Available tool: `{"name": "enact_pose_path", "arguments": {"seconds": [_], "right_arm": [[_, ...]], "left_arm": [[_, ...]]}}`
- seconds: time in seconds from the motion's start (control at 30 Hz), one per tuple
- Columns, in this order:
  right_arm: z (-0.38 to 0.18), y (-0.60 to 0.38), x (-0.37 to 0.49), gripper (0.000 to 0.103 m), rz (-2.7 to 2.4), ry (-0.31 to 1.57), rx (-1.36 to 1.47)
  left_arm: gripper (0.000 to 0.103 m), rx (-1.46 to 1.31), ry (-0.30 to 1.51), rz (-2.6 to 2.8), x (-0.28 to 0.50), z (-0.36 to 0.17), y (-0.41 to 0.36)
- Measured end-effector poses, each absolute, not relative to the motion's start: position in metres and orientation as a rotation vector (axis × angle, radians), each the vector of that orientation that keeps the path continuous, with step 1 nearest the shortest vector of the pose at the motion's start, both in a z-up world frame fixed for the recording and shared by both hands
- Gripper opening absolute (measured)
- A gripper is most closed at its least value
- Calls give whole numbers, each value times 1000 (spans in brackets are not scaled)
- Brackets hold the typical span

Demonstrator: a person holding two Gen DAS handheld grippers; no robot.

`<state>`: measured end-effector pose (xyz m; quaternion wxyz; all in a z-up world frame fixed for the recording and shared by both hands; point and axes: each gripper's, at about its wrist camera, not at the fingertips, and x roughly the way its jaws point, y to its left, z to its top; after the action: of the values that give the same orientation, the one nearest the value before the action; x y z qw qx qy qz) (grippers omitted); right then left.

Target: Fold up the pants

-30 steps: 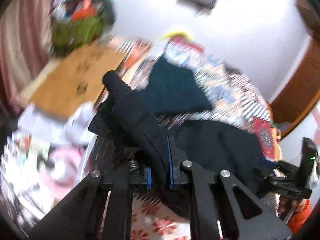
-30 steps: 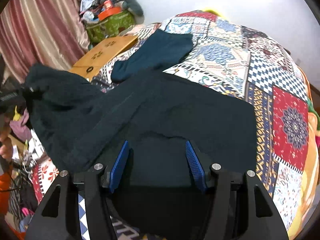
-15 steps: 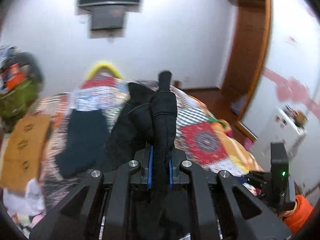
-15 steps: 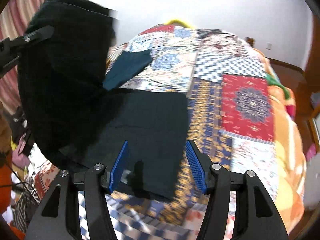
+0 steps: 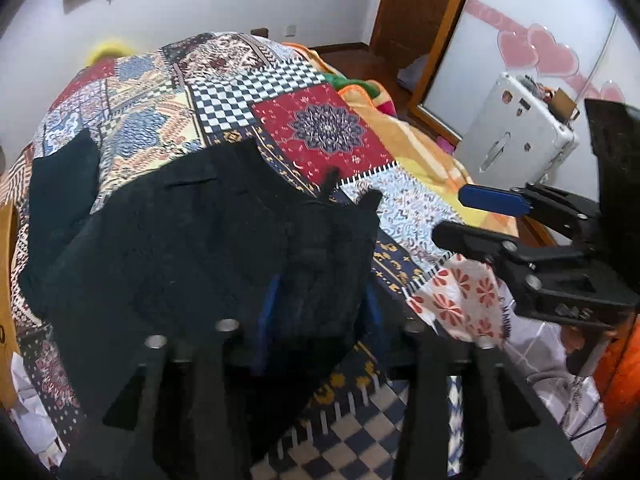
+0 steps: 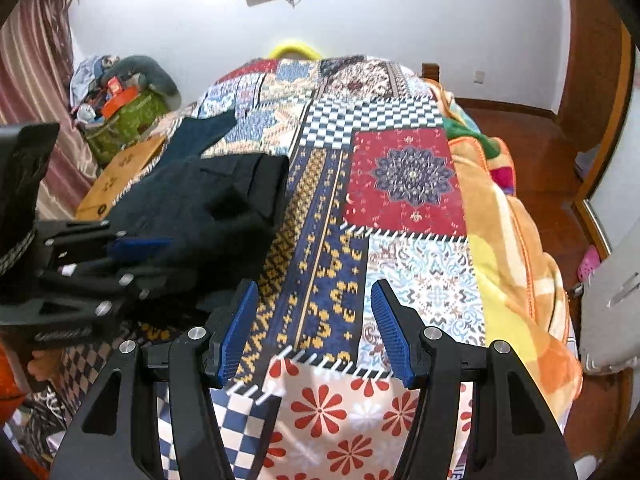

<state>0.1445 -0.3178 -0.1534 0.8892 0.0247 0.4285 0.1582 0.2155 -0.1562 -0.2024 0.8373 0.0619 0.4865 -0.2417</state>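
Observation:
The black pants (image 5: 192,248) lie folded over in a heap on the patchwork bedspread (image 5: 320,128), at the bed's near left. My left gripper (image 5: 320,300) is open, its blue pads spread either side of a fold of the pants, which lies between them. In the right wrist view the pants (image 6: 208,196) sit left of centre, with the left gripper (image 6: 132,252) at their near edge. My right gripper (image 6: 314,328) is open and empty above the bedspread (image 6: 404,180), right of the pants. It also shows in the left wrist view (image 5: 472,216).
A dark teal garment (image 5: 60,184) lies on the bed's far left, beyond the pants. A cardboard box (image 6: 120,172) and a green bag of clutter (image 6: 120,116) stand left of the bed. A white case (image 5: 516,128) stands on the wooden floor at right.
My left gripper carried the pants' end up and over onto the bed, then opened; the fabric now lies loose between its pads. The right gripper stayed open and shifted right, off the pants.

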Motion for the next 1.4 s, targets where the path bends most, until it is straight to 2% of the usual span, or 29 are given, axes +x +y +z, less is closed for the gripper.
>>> {"name": "enact_pose_path", "arguments": {"seconds": [0.03, 0.07, 0.2, 0.27, 0.33, 0.4, 0.63, 0.77, 0.8, 0.87, 1.03, 1.4], "right_arm": [[-148, -318, 145, 55, 323, 871, 55], [-146, -317, 146, 55, 323, 859, 54], [-135, -306, 156, 55, 355, 821, 52], [-131, -293, 164, 55, 380, 810, 42], [-129, -278, 170, 56, 406, 804, 28], [-130, -264, 177, 67, 432, 795, 18], [-149, -206, 207, 68, 541, 830, -51], [-173, -182, 229, 67, 587, 947, -84], [-180, -178, 233, 67, 591, 980, -102], [-192, -170, 237, 67, 592, 1031, -162], [-192, -181, 223, 67, 595, 1019, -221], [-195, -248, 189, 67, 497, 1076, -26]], "left_arm": [[69, 121, 1018, -488, 214, -193, -151], [73, 111, 996, -479, 211, -183, -147], [78, 86, 924, -407, 217, -157, -120], [89, 88, 905, -352, 226, -151, -98], [93, 102, 902, -265, 237, -151, -72], [93, 106, 911, -208, 249, -155, -50], [93, 51, 1060, -132, 300, -203, 10], [93, 96, 1134, -98, 322, -242, 12], [94, 105, 1142, -95, 327, -249, 11], [103, 100, 1139, -94, 333, -262, 16], [103, 67, 1096, -92, 331, -263, 28], [103, 91, 1093, -10, 287, -252, 45]]}}
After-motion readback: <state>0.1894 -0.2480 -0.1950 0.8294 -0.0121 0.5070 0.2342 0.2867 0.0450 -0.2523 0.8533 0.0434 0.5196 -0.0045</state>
